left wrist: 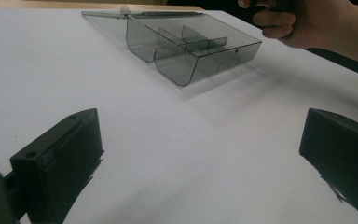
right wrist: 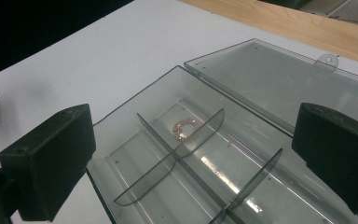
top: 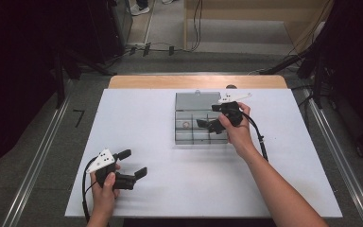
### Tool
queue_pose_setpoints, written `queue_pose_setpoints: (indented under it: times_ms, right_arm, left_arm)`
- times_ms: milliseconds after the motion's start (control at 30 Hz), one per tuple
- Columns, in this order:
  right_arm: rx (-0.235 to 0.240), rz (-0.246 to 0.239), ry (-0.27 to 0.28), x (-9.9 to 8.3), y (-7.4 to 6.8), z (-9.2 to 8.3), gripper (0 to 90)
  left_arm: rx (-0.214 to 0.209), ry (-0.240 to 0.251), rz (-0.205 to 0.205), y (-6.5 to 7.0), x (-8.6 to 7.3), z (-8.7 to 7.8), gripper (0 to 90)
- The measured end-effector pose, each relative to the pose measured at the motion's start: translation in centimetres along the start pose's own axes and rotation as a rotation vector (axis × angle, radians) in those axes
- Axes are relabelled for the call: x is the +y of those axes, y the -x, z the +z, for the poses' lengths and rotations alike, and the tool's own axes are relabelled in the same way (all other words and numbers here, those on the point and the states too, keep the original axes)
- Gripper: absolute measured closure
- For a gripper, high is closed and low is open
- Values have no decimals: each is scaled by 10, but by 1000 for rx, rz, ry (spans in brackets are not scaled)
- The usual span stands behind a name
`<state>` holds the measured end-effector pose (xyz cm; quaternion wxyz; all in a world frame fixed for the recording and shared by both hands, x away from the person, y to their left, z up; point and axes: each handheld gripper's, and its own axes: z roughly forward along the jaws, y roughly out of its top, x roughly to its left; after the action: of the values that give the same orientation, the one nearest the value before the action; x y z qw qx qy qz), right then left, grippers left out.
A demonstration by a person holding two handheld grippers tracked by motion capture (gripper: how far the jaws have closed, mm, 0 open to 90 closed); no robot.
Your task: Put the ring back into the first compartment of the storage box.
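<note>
Where the high view looks down on the smooth white table (top: 170,189), a smoky grey clear plastic box (top: 194,124) lies on it toward the far edge, its flat lid (top: 194,98) folded open behind it and thin dividers splitting it into compartments; the right gripper (top: 207,124) hovers over the box's right part, jaws spread, while the left gripper (top: 132,164) sits well nearer than the box, to its left, jaws also spread, a cable (top: 84,189) trailing from it. In the left gripper view, matte black blocky jaws stand wide apart over bare table, the box (left wrist: 186,46) far ahead, the right hand (left wrist: 307,23) beside it. In the right gripper view, a small coppery beaded ring (right wrist: 182,127) lies in a compartment beside a curved divider (right wrist: 177,154), between the parted jaws, touching neither
</note>
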<state>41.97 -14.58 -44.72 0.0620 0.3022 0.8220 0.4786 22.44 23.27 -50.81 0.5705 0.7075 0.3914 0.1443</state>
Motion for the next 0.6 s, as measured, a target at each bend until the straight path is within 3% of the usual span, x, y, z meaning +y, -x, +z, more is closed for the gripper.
queue_pose_setpoints:
  times_ms: [367,600]
  right_arm:
    - [-32,9,12,-9,9,-11,0]
    - [-40,24,37,-14,17,-22,0]
  left_arm:
    - [20,-3,21,3,5,2,0]
    - [42,12,30,10,18,2,0]
